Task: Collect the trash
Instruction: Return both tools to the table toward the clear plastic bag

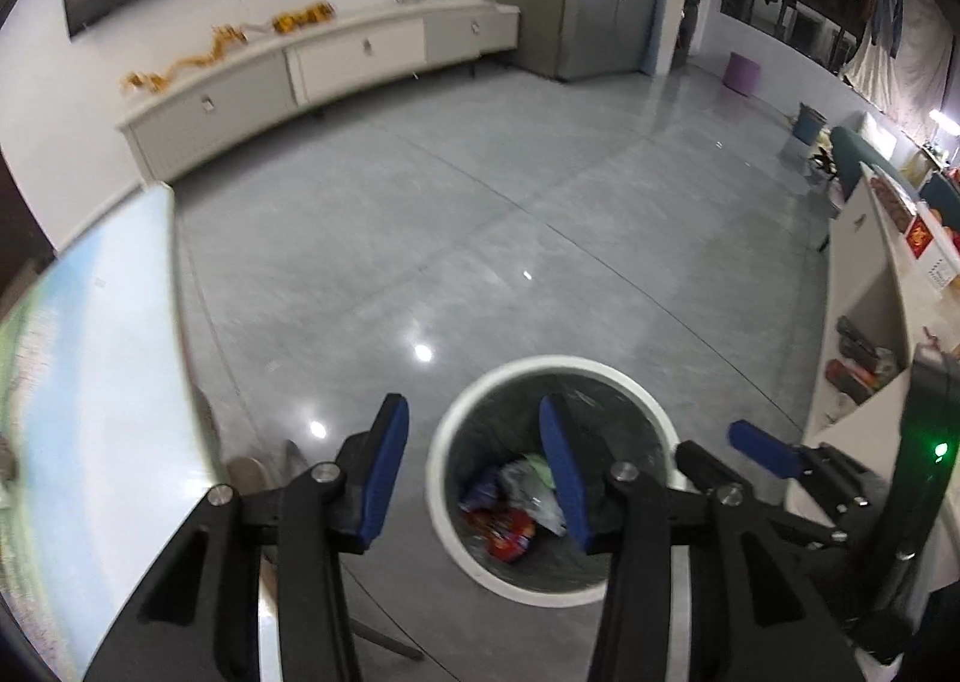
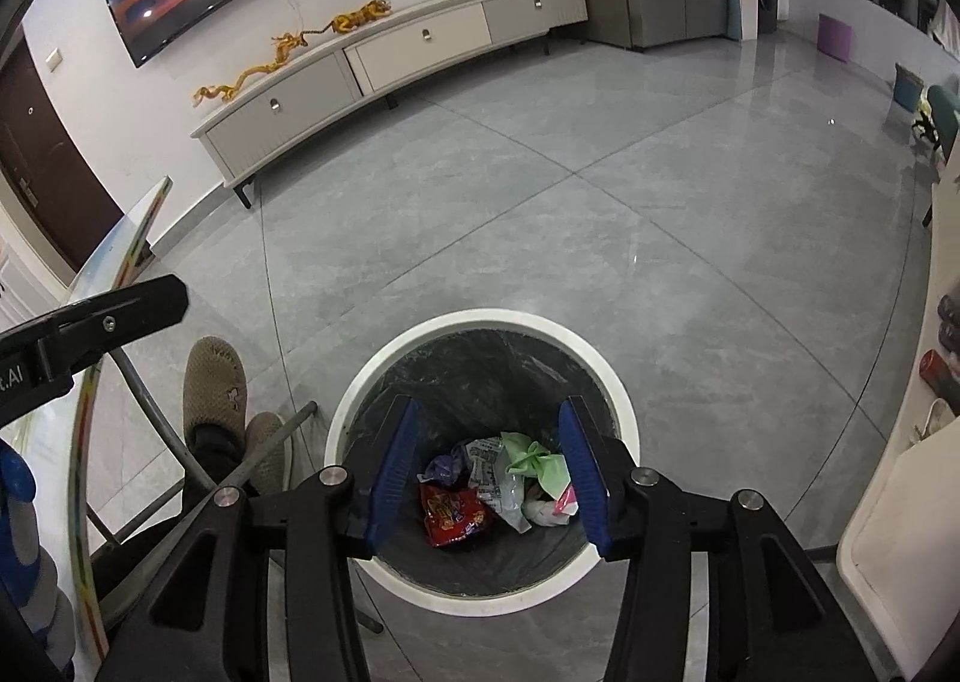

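Right gripper (image 2: 489, 466): hanging directly over the bin, its blue pads parted and nothing sitting between them.
Left gripper (image 1: 474, 469): hovering at the bin's 9 o'clock edge — fingers standing apart, gripping nothing.
Trash bin (image 2: 384, 358): standing upright on the grey floor (image 2: 600, 238); round white rim, dark liner bag lining the inside.
Bin contents: a red snack wrapper (image 2: 453, 517) lying at 7 o'clock, a purple wrapper (image 2: 444, 466) at 10 o'clock, a printed clear packet (image 2: 498, 478) in the middle, a crumpled green wrapper (image 2: 537, 463) at 2 o'clock — all resting at the bottom, touching one another.
Slippered feet (image 2: 216, 388): showing at 9 o'clock of the bin, beside a metal table leg (image 2: 264, 460).
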{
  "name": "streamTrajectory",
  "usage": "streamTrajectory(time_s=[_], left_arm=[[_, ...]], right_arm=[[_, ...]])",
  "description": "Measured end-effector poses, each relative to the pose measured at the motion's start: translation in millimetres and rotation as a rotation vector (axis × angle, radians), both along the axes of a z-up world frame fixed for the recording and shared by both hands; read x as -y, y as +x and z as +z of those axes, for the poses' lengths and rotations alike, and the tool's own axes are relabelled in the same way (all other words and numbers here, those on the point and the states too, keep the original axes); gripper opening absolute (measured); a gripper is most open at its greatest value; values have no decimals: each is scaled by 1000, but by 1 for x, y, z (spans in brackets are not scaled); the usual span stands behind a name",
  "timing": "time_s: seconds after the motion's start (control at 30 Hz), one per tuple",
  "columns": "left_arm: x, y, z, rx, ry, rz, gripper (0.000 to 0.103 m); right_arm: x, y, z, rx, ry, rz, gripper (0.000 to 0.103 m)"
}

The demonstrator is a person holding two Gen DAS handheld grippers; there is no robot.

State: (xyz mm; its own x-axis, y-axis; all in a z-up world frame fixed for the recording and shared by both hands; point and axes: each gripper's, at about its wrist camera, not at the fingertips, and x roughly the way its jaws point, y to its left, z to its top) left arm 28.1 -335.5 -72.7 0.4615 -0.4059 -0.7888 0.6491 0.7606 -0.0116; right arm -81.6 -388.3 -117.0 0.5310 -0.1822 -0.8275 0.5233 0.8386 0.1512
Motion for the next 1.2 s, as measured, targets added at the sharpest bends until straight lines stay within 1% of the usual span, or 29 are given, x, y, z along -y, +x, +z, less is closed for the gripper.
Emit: streamTrajectory(time_s=[0.2, 0.27, 0.37, 0.53, 0.73, 0.9, 1.0, 1.13, 1.2], left_arm=[[-16, -11, 17, 93, -20, 20, 47], [-21, -12, 21, 107, -27, 24, 54], [-32, -13, 27, 124, -44, 38, 57], [-42, -14, 33, 128, -62, 54, 58], [-68, -13, 45, 159, -102, 96, 58], [-99, -15, 59, 209, -142, 131, 58], [-119, -16, 66, 226, -162, 144, 58], [-148, -15, 72, 234, -147, 165, 58], [-167, -12, 74, 232, -144, 192, 58]], right_arm=[[-9, -3, 18, 26, -31, 9, 48], [-13, -2, 23, 32, -40, 14, 49], [-18, -1, 31, 44, -47, 20, 50], [-28, 1, 46, 62, -69, 30, 53], [-41, 5, 67, 89, -99, 49, 55], [-60, 9, 82, 113, -114, 73, 55], [-75, 12, 92, 127, -126, 98, 55], [-100, 20, 109, 153, -145, 147, 55], [-114, 24, 118, 167, -154, 174, 55]])
